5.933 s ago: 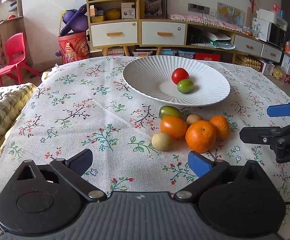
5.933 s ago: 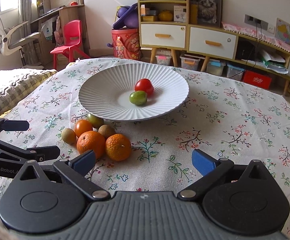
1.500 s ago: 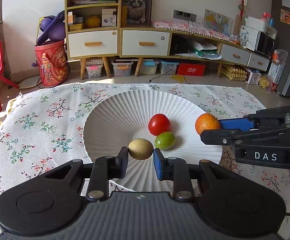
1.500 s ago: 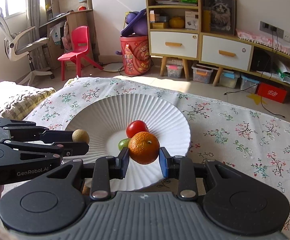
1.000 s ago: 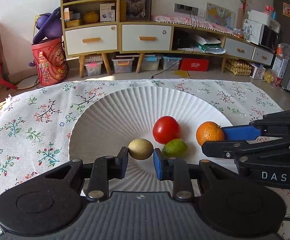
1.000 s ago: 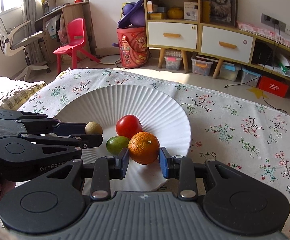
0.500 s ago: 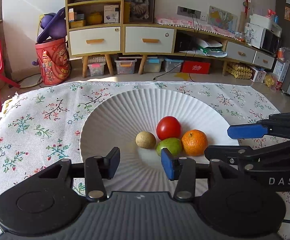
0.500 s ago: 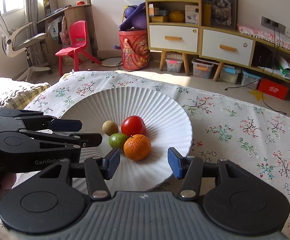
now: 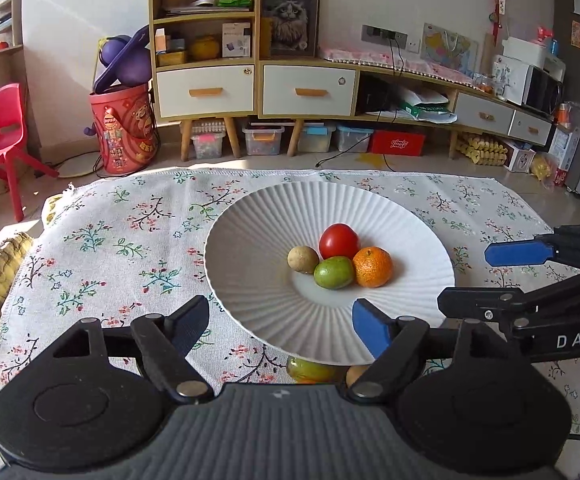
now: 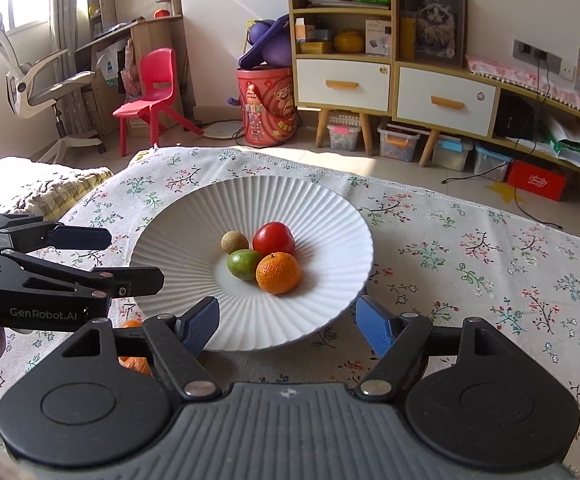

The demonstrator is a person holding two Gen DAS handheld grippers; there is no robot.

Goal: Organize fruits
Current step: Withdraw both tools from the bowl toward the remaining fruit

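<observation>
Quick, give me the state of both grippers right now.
Left gripper: open, holding nothing.
Right gripper: open, holding nothing.

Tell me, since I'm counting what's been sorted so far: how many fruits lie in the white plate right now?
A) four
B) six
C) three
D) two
A: in the white plate lie a red tomato, a small tan fruit, a green fruit and an orange, bunched at its centre; both grippers are open and empty.
</observation>
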